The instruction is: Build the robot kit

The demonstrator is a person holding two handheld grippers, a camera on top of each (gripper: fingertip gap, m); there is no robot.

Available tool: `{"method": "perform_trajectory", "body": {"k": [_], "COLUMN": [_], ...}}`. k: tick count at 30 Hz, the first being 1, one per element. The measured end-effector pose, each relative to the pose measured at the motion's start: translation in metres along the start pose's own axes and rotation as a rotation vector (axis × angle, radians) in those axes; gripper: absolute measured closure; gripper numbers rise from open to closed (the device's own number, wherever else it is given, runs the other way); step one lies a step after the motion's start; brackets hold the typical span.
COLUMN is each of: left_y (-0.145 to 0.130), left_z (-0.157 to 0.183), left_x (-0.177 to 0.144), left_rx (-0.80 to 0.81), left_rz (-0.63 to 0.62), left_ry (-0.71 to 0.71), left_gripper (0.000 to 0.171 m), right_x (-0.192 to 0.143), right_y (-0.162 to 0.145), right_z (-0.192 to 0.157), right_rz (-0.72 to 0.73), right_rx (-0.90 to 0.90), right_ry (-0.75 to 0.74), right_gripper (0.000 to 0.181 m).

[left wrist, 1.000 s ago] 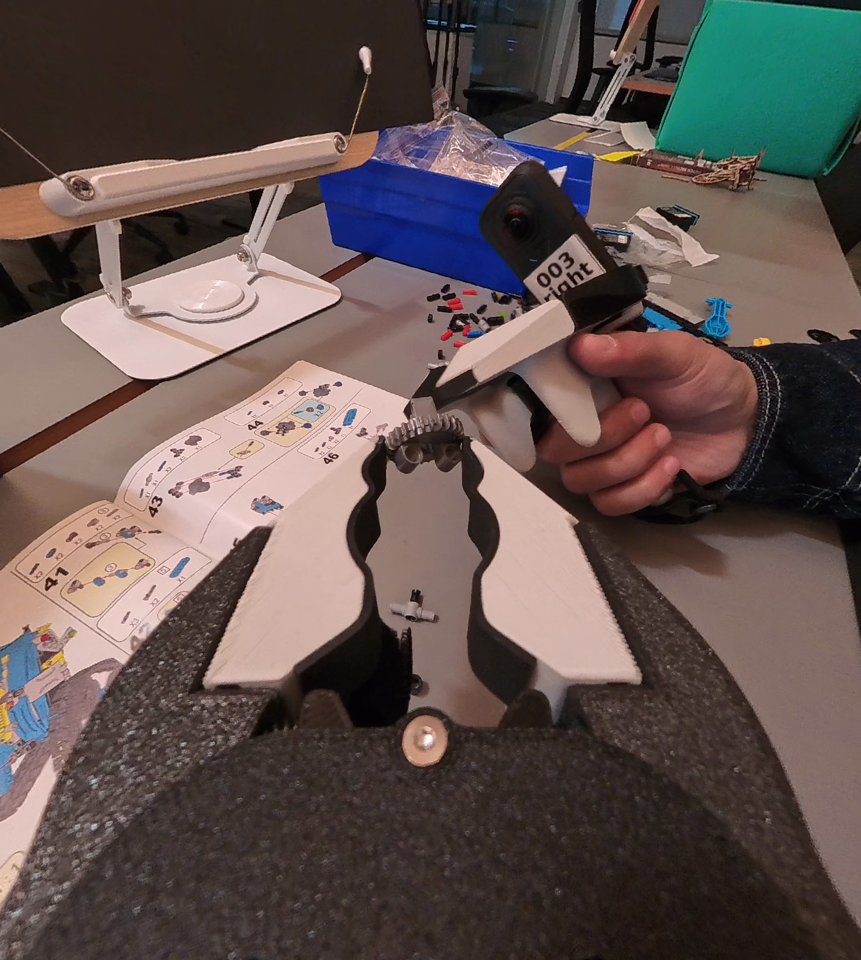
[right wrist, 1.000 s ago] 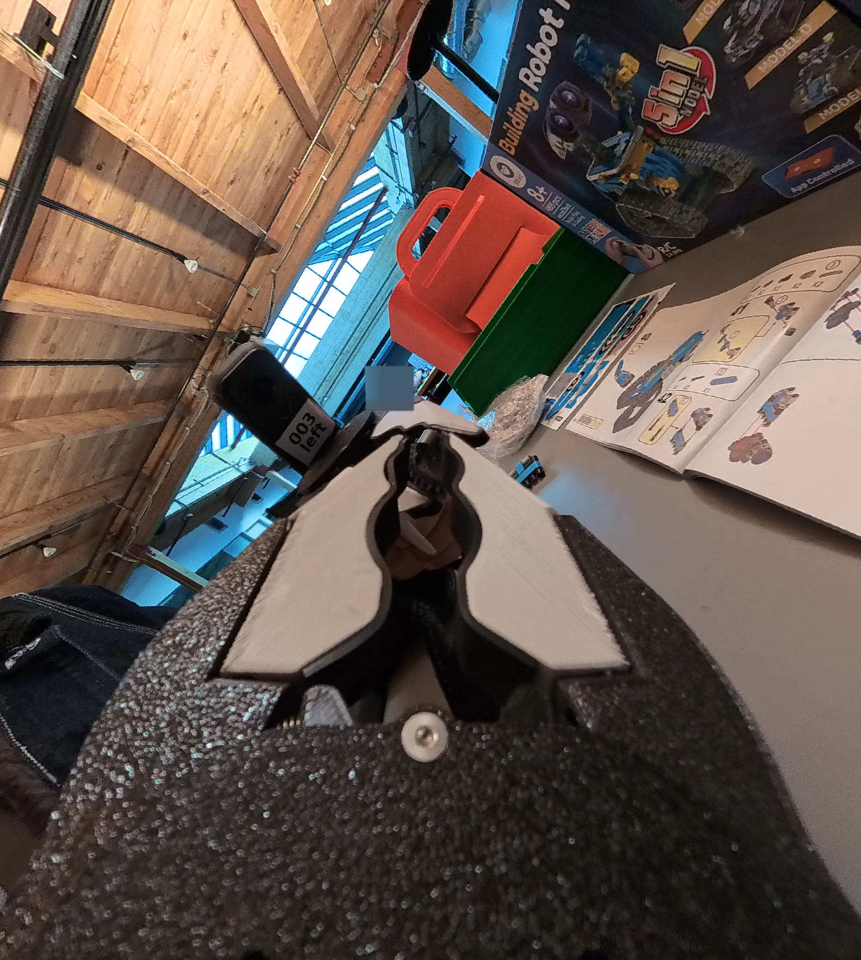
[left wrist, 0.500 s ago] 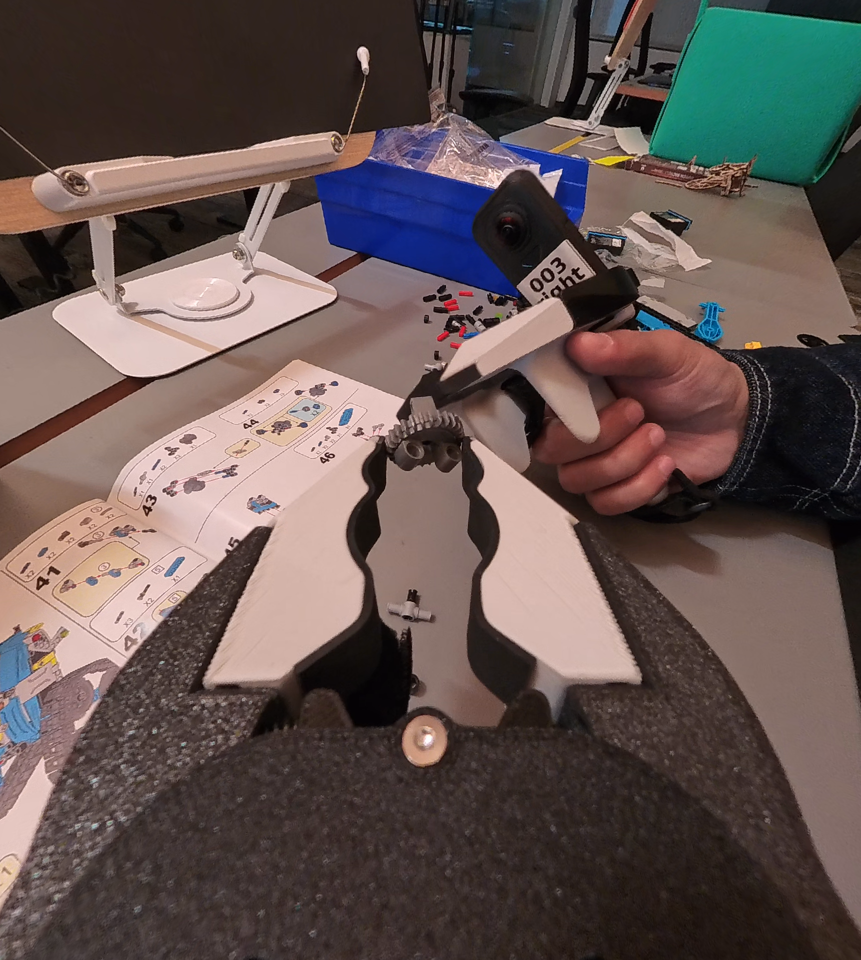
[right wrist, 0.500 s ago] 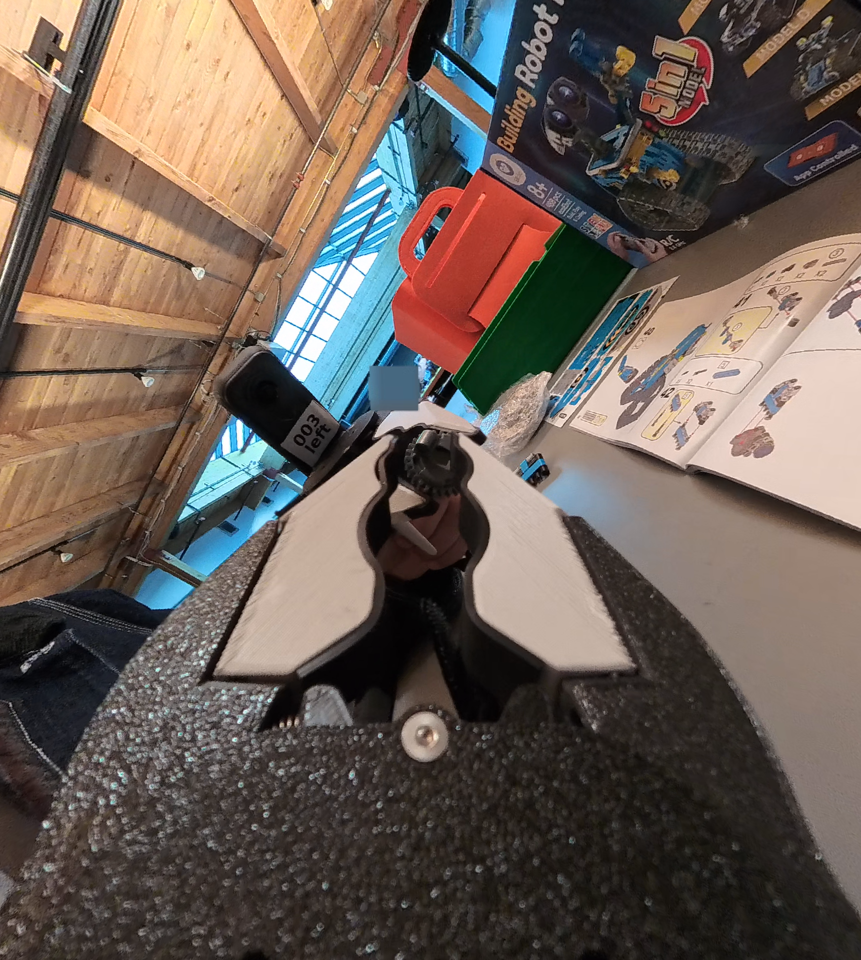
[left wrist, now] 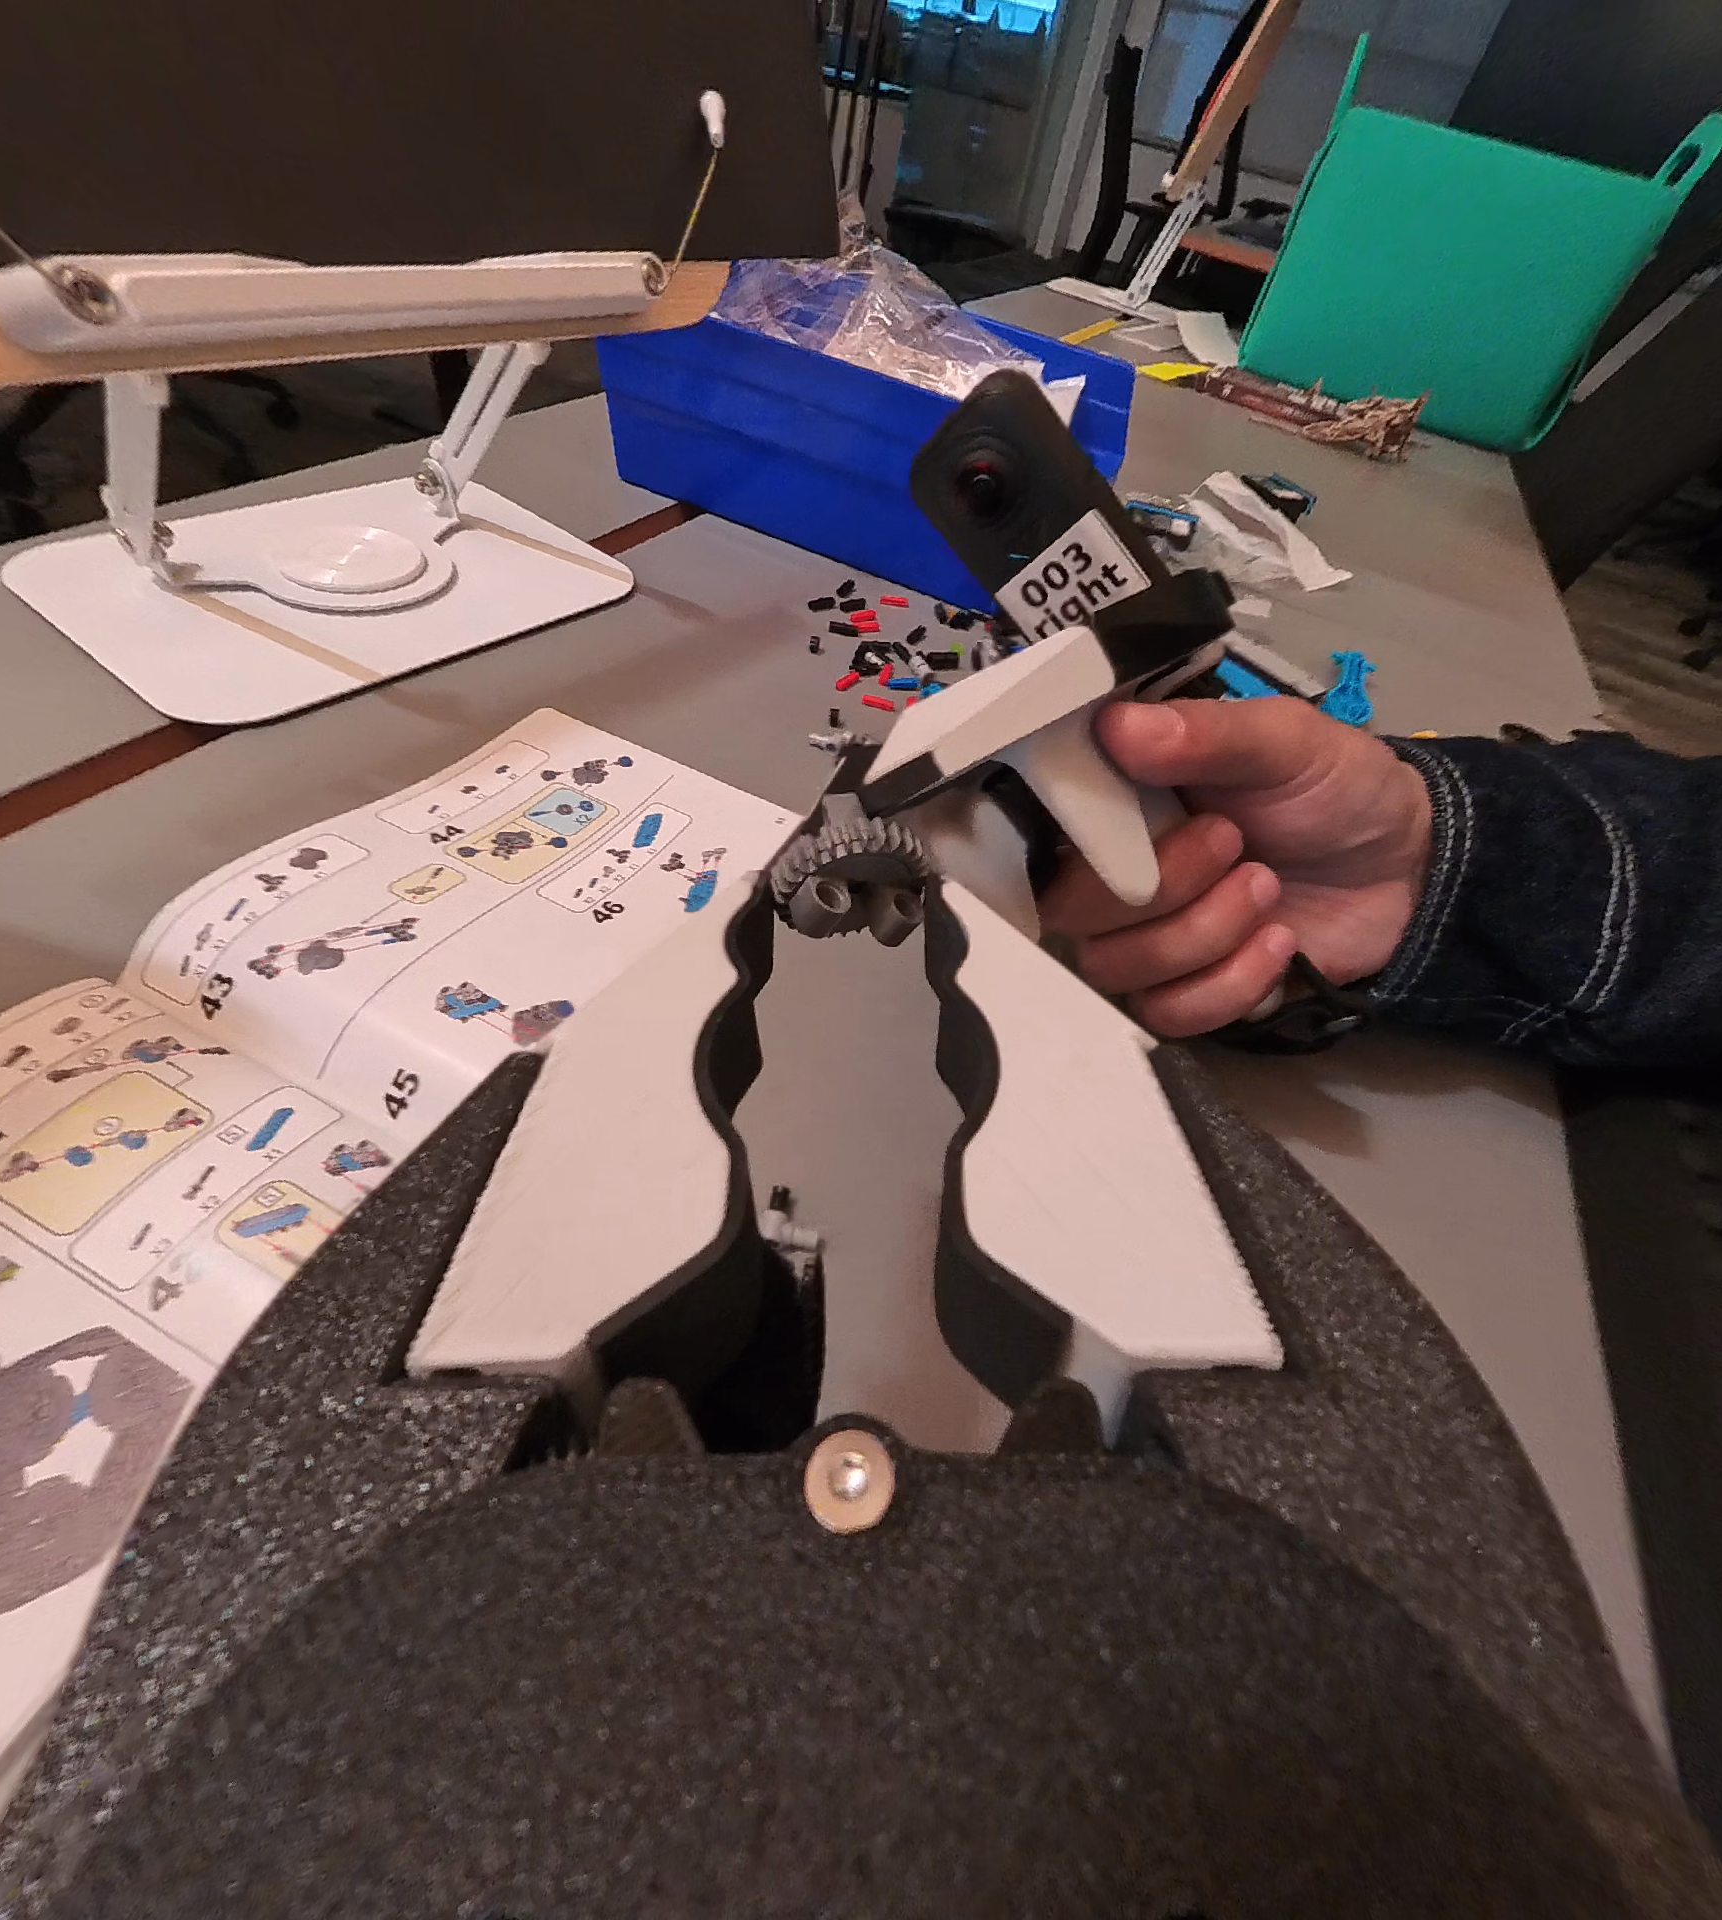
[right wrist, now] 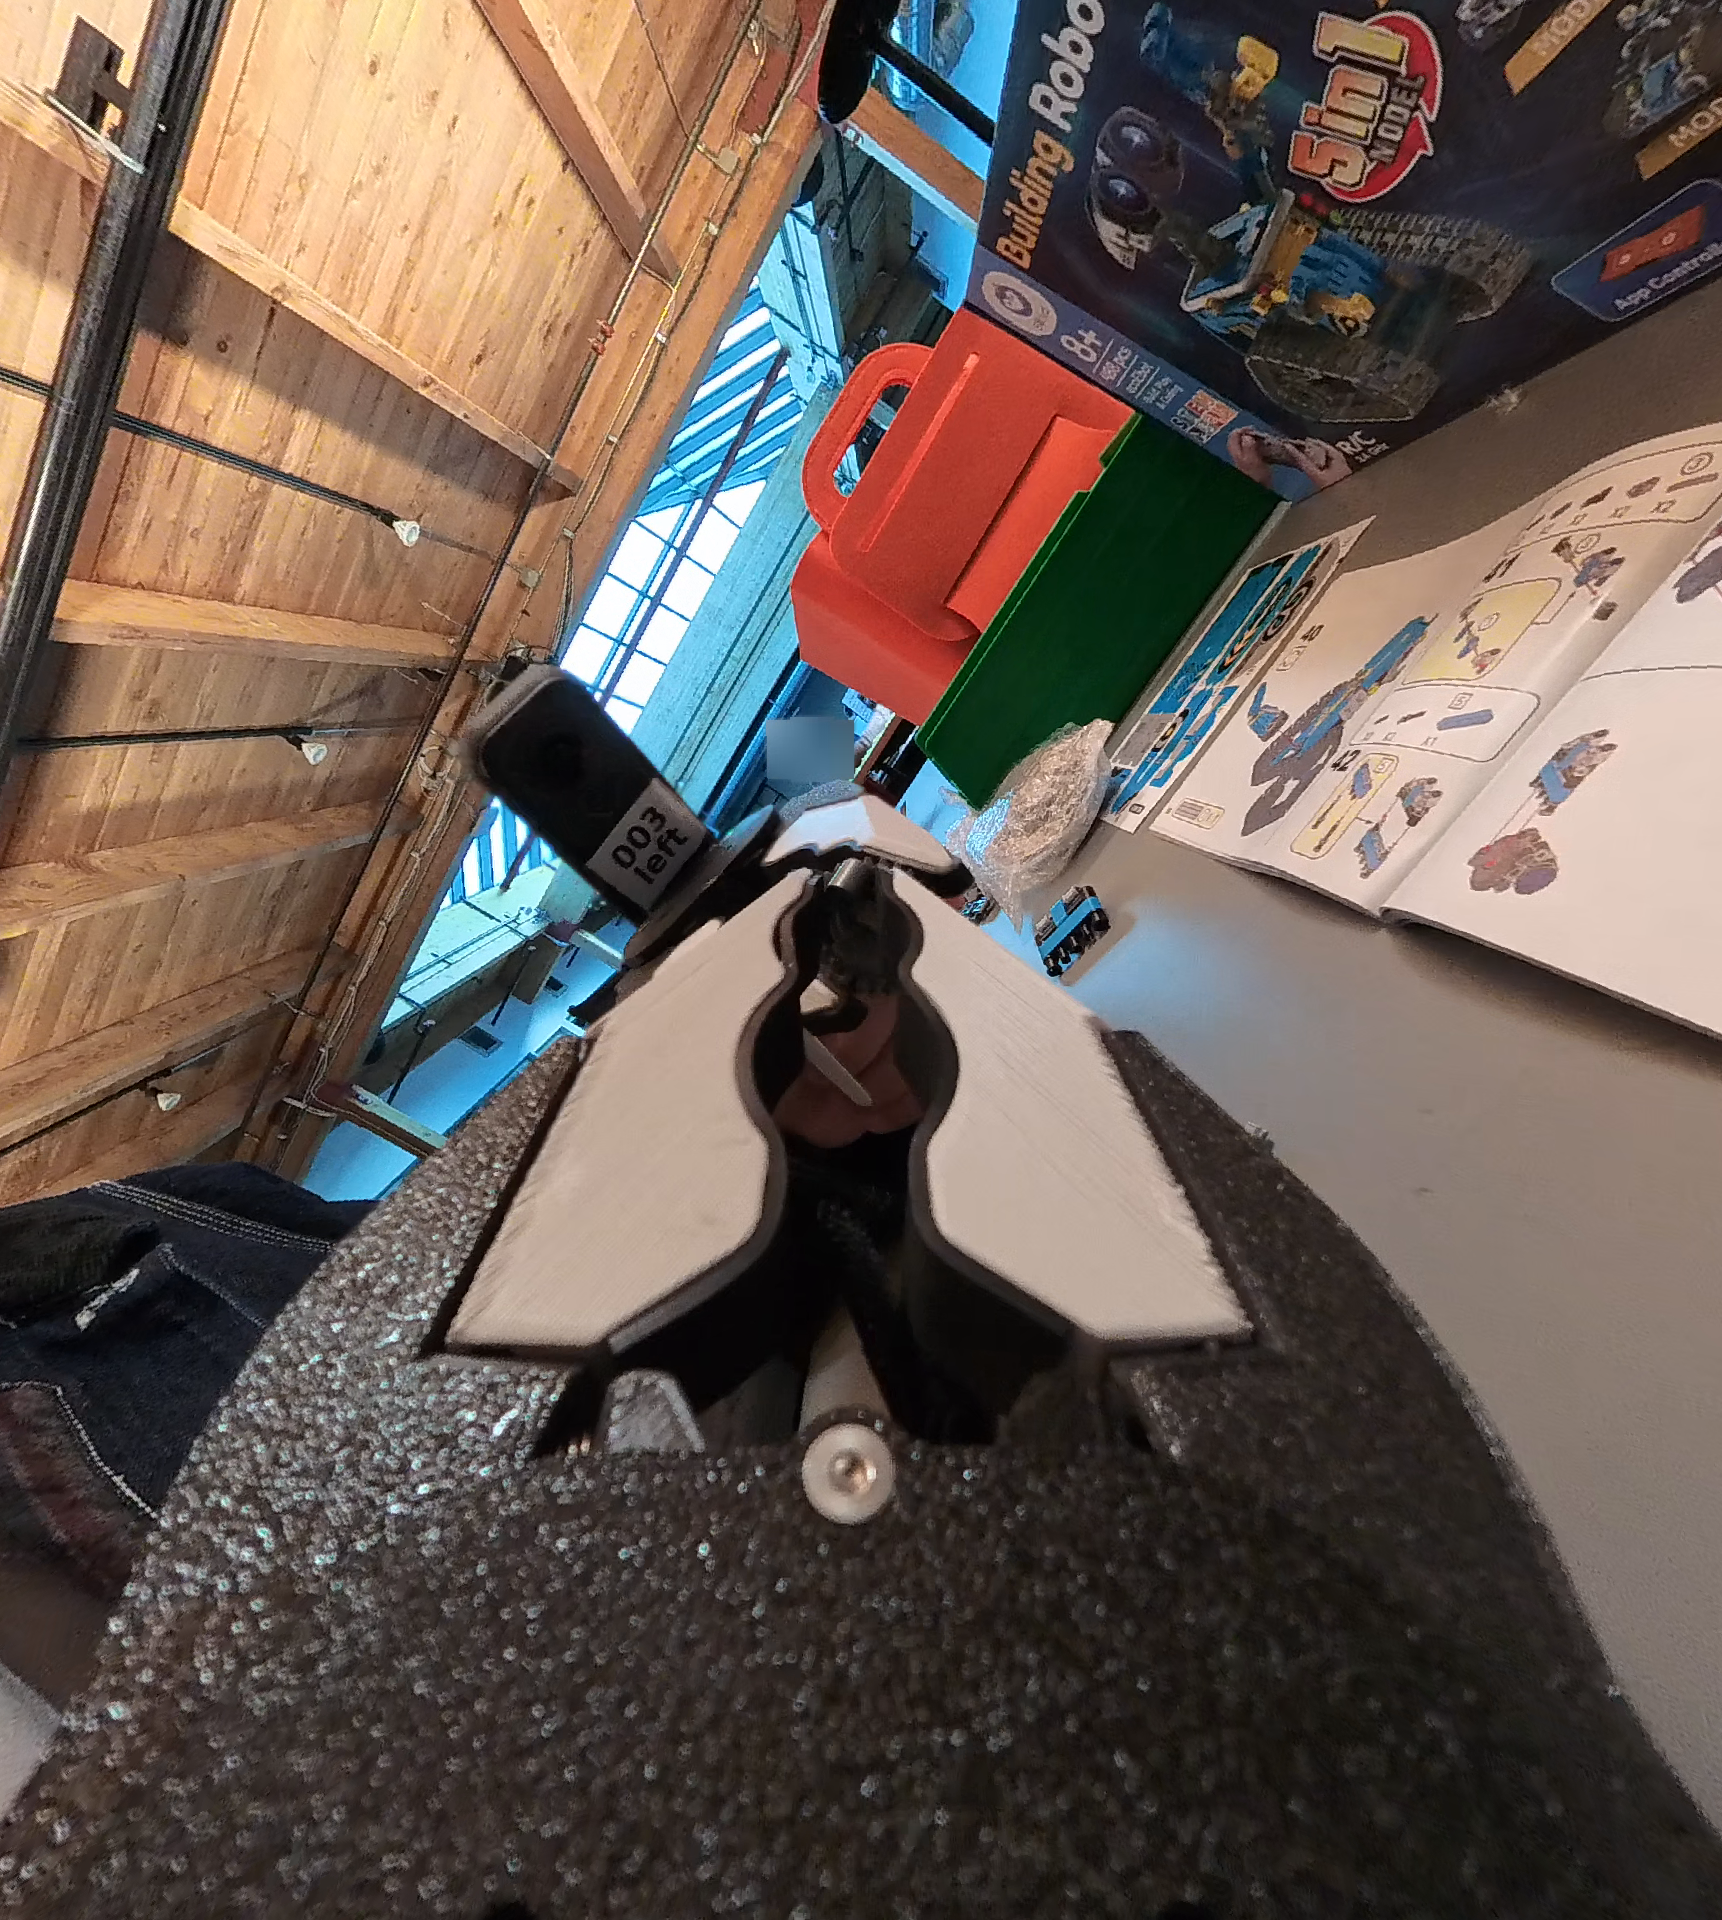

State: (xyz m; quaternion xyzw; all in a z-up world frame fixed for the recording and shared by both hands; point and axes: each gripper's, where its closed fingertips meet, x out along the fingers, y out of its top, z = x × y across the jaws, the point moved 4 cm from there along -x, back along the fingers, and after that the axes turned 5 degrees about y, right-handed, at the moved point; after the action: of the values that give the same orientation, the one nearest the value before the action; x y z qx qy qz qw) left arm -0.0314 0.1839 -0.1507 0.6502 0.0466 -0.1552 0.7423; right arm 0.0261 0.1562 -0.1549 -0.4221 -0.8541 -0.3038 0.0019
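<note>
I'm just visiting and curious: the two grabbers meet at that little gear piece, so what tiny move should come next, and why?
Probably a gentle push together: the left gripper pinches the grey gear assembly, and the right gripper meets it from above, so the parts look aligned.

Two claws: left claw [left wrist: 841, 914], right claw [right wrist: 852, 914]. One grey gear assembly [left wrist: 852, 883]. One open instruction booklet [left wrist: 244, 1029]. One blue bin [left wrist: 836, 447]. One white stand [left wrist: 317, 582]. One printed box [right wrist: 1408, 187]. One orange case [right wrist: 940, 520]. One green case [right wrist: 1096, 623]. Loose small pegs [left wrist: 888, 644]: count cannot be determined.
</note>
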Motion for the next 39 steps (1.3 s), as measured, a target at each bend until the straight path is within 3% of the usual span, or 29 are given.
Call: {"method": "perform_trajectory", "body": {"k": [12,15,17,19,24,27,30,36,39], "left_y": [0.002,0.002,0.006,0.008,0.009,0.004,0.005,0.003,-0.004], "left_z": [-0.001,-0.001,-0.003,-0.004,0.004,0.009,0.009,0.003,-0.015], "left_x": [-0.002,-0.001,-0.002,-0.004,-0.005,-0.001,0.000,0.000,-0.007], "left_rx": [-0.273,-0.158,-0.060,0.051,0.382,0.500,0.486,0.313,0.316], "left_rz": [0.038,0.046,0.057,0.057,0.060,0.044,0.053,0.019,-0.025], "left_ry": [-0.164,-0.098,-0.023,0.054,0.198,0.241,0.249,0.188,0.265], "left_gripper": [0.143,0.139,0.117,0.111,0.118,0.133,0.142,0.143,0.143], "right_x": [0.000,0.000,-0.002,-0.003,-0.004,-0.003,-0.003,-0.003,-0.011], "right_y": [0.001,0.001,0.001,0.003,0.004,0.004,0.004,0.003,0.013], "right_z": [-0.002,-0.001,0.001,0.001,0.001,-0.001,-0.001,0.001,0.005], "right_rz": [0.001,0.007,0.009,0.020,0.050,0.056,0.049,0.049,0.074], "right_rx": [0.009,0.031,0.036,0.050,0.119,0.138,0.125,0.082,-0.025], "right_ry": [0.022,0.021,0.010,0.018,0.057,0.076,0.068,0.013,-0.086], "right_gripper": [0.172,0.173,0.173,0.172,0.173,0.173,0.173,0.173,0.154]}}
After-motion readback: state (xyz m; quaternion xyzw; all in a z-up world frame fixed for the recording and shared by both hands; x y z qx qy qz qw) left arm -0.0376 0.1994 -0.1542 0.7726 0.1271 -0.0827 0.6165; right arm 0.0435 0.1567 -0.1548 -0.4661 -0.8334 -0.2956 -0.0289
